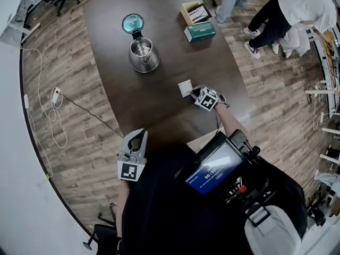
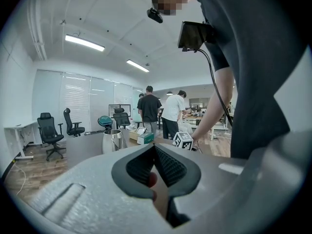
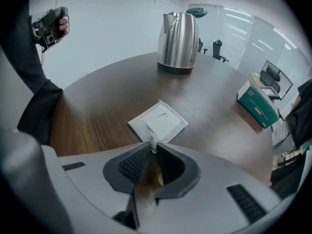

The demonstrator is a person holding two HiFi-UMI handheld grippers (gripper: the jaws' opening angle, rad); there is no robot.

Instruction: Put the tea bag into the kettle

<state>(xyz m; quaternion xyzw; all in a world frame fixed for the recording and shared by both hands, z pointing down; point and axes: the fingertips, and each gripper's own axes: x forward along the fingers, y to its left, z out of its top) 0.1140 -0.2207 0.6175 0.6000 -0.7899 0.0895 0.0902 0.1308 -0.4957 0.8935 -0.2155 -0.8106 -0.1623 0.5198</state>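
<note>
Tea bag [image 3: 158, 122] corner inside right claw [image 3: 152, 150]

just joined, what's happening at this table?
A person is working with two handheld grippers at a dark wooden table. The right gripper is pinching a corner of the tea bag, which lies flat on the table, not yet lifted. The kettle stands farther back with its teal lid flipped open. The left gripper is shut on nothing and held back near the person's body, off the table edge.
</note>
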